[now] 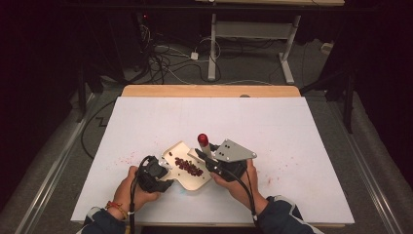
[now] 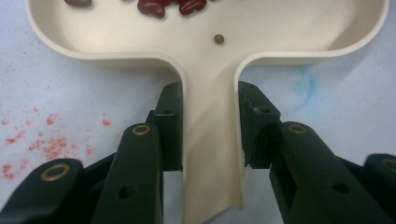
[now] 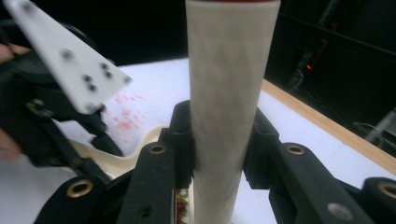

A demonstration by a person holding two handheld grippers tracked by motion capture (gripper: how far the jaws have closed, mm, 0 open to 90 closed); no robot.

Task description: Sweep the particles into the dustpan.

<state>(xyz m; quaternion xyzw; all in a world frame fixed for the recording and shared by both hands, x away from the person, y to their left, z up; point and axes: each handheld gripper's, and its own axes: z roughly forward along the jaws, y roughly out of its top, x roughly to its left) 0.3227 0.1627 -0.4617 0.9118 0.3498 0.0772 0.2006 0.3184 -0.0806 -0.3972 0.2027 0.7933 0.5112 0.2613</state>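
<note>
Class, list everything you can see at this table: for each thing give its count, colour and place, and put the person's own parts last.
Table: one, white top, wooden far edge.
Scoop tray: one, cream, near front edge; handle between the left jaws.
Beans: a heap, count unclear, dark red, in the tray.
Tube: one, white with a red top, upright between the right jaws.
Stains: red specks, on the table.
Left gripper: black, shut on the tray handle.
Right gripper: black, grey plate, shut on the tube.
Hands: two, behind the grippers.

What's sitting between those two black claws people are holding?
In the high view, red beans in a cream tray lie between the left hand-held gripper and the right hand-held gripper.
</note>
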